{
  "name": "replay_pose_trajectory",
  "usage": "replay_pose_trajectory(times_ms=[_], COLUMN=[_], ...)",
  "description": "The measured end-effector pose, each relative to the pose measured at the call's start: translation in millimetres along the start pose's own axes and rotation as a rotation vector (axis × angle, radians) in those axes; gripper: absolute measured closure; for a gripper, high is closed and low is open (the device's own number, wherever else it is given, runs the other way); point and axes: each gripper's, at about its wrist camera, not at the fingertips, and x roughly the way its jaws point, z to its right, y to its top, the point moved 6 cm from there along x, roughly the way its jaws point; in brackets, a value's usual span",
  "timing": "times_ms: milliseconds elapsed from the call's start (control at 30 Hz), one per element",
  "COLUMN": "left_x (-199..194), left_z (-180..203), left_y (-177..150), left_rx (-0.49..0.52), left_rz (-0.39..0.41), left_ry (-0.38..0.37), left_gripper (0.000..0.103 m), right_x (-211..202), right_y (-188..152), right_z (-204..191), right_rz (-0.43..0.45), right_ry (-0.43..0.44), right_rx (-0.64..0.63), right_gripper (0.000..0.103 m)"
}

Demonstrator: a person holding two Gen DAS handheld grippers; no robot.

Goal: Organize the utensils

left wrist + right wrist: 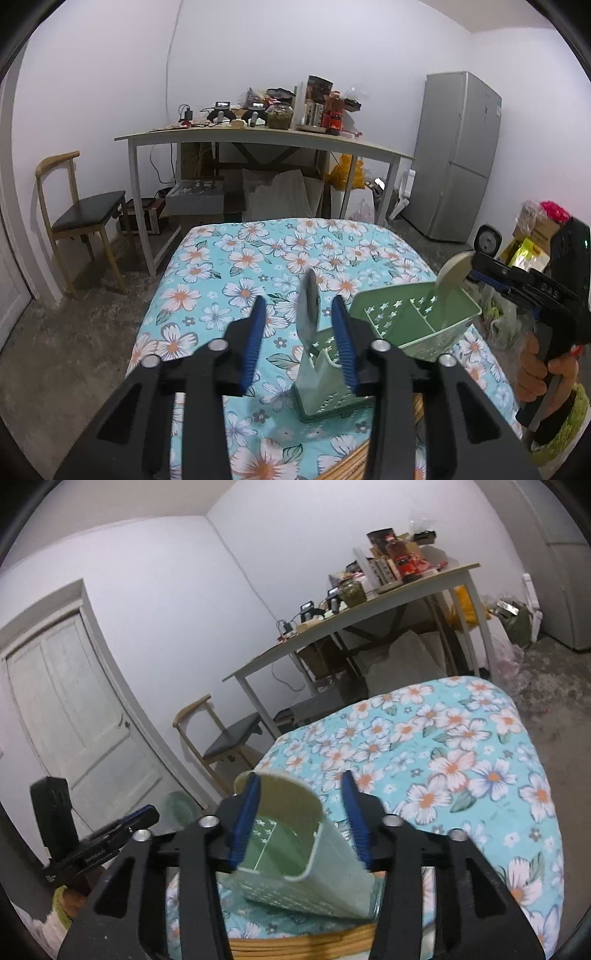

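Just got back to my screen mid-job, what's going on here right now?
A person is working a gripper in each hand over a table with a floral cloth. The left gripper holds a pale green flat utensil by one finger, over a small green holder. The right gripper has its fingers either side of one wall of the green utensil caddy, which looks tilted. A round cream utensil sticks up out of the caddy. Bamboo sticks lie at the near edge.

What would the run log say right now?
left gripper open around green spatula | right gripper at cream scoop over green caddy, grip unclear
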Motion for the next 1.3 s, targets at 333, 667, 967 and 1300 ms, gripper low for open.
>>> replay_pose_trajectory(times_ms=[333, 667, 967, 1300], left_x=[-24.8, -34.0, -13.7, 17.9], left_z=[6.3, 43.2, 129.0, 187.9], left_y=[-9.2, -47.1, -112.2, -161.2], left_rx=[-0.016, 0.057, 0.281, 0.649], left_rz=[0.035, -0.021, -0.155, -0.167], left_ry=[-0.028, -0.139, -0.276, -0.185], left_gripper=[0.050, 0.044, 0.044, 0.044], right_x=[-50.9, -77.1, -62.6, -58.8], right_y=[0.5, -58.2, -107.8, -135.0], right_z=[-4.6, 36.9, 59.7, 80.6], right_rz=[0.047, -0.099, -0.256, -0.327], right_ry=[-0.009, -0.123, -0.147, -0.176], right_rx=[0.006, 0.152, 0.287, 0.339], right_gripper=[0.045, 0.044, 0.044, 0.044])
